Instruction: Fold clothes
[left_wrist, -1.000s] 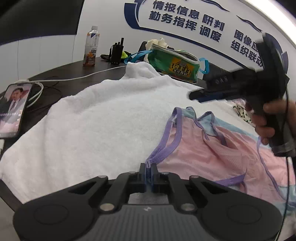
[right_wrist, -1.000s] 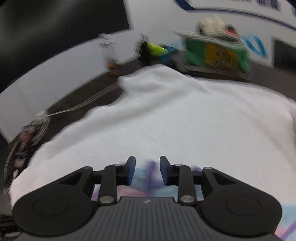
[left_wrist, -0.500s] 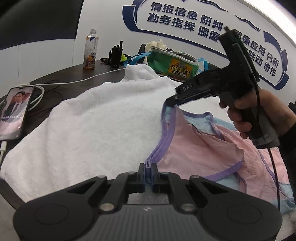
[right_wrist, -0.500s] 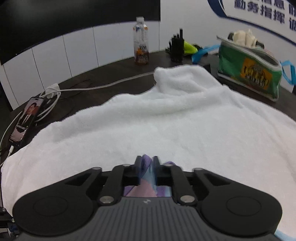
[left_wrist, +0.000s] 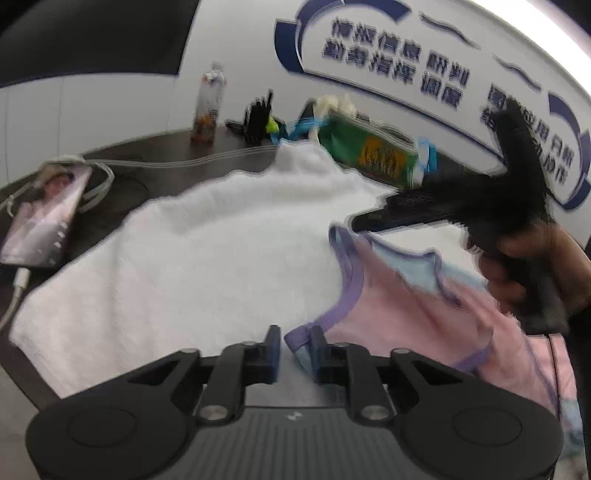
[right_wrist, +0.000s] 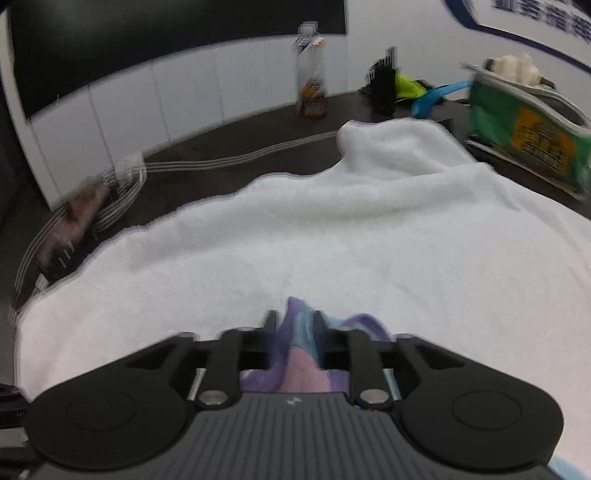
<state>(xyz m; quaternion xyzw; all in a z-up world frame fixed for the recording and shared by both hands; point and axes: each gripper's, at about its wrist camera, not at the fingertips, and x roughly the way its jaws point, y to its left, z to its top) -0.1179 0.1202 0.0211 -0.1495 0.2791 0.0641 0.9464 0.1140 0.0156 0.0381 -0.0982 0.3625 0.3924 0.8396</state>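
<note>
A pink garment with purple trim (left_wrist: 399, 306) lies on a white towel (left_wrist: 221, 266). My left gripper (left_wrist: 295, 332) is open at the garment's near corner. The purple strap (left_wrist: 295, 341) lies loose between its fingers. A hand (left_wrist: 524, 273) holds my right gripper (left_wrist: 356, 221) at the garment's raised far corner. In the right wrist view, the right gripper (right_wrist: 294, 321) has its jaws parted, with bunched purple, blue and pink cloth (right_wrist: 299, 365) still between them. Both views are blurred by motion.
The towel (right_wrist: 332, 240) covers most of a dark table (left_wrist: 155, 147). A lit phone (left_wrist: 44, 218) with white cables lies at the left. At the back stand a bottle (left_wrist: 208, 107), a black radio (left_wrist: 258, 118) and a green bag (left_wrist: 373, 151).
Both grippers were shut on the garment's trim half a second ago and have since parted their jaws. The right gripper has dropped lower and moved back towards the far corner.
</note>
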